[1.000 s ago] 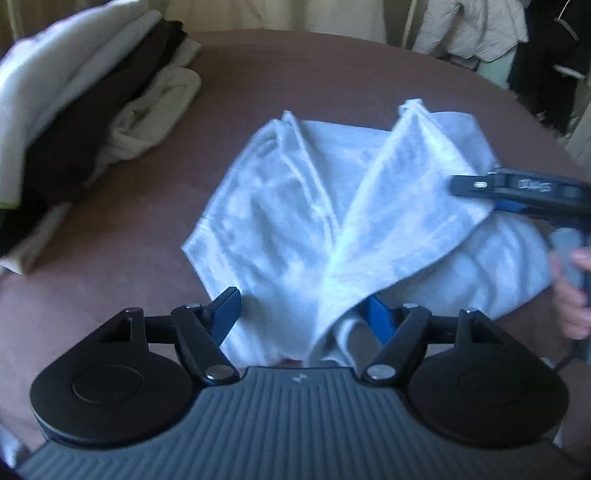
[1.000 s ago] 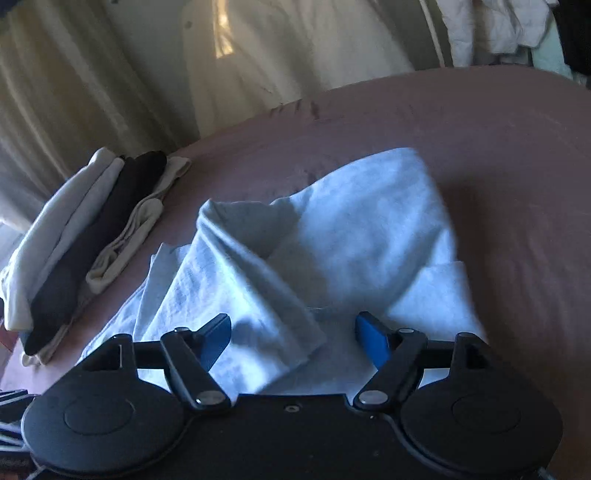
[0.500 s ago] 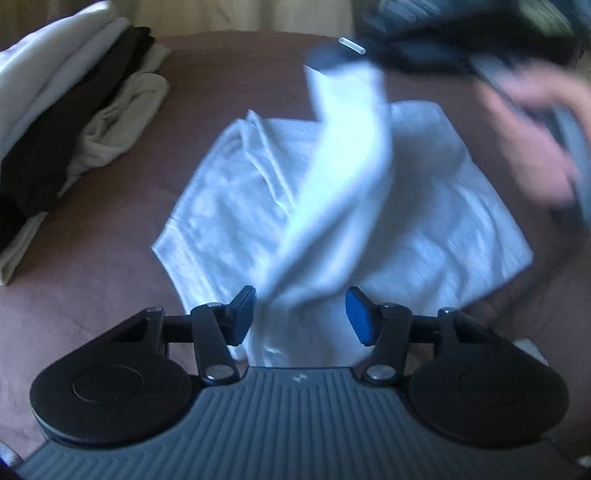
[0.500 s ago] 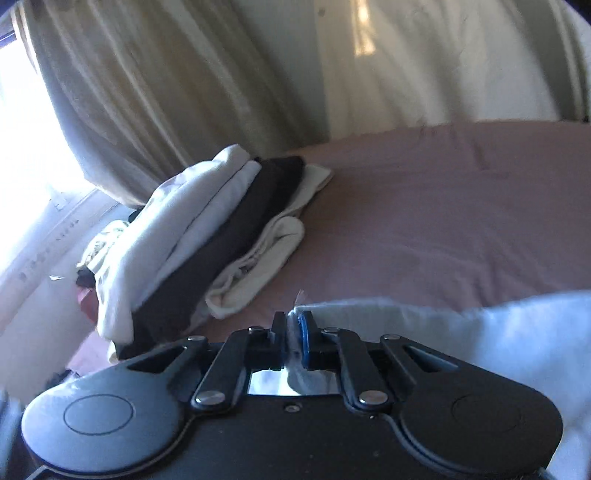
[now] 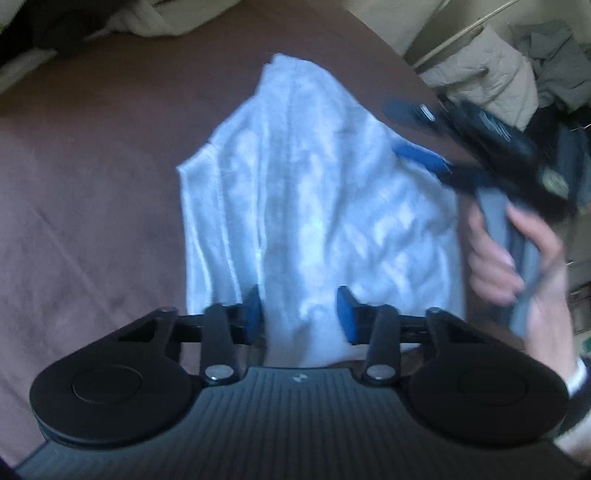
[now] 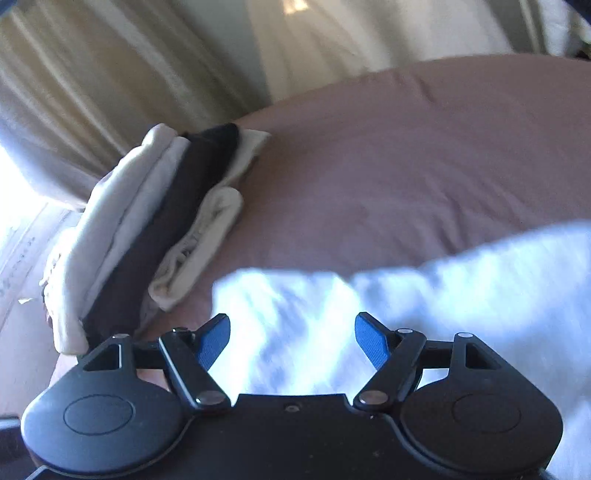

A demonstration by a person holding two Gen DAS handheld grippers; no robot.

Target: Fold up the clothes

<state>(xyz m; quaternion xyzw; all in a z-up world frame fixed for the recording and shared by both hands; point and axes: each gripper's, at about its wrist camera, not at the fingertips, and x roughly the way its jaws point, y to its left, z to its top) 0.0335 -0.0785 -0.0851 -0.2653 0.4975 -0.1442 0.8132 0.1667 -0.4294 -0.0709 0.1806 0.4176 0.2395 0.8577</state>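
Note:
A light blue garment lies folded lengthwise on the brown bedspread. My left gripper sits at the garment's near end. Its jaws are closing, with a raised bunch of cloth between the blue pads; I see no firm pinch. My right gripper hovers over the garment's right edge, held by a person's hand. In the right wrist view, the right gripper has its jaws opening wide. The garment lies below them and nothing is held.
A stack of folded white, black and cream clothes lies on the bed near pale curtains. Its blurred edge, the stack, shows in the left wrist view. Jackets hang beyond the bed's right side.
The right gripper was shut on a lifted flap of the garment; it has let go and the flap lies flat. The left gripper's jaws have narrowed and its view has rolled.

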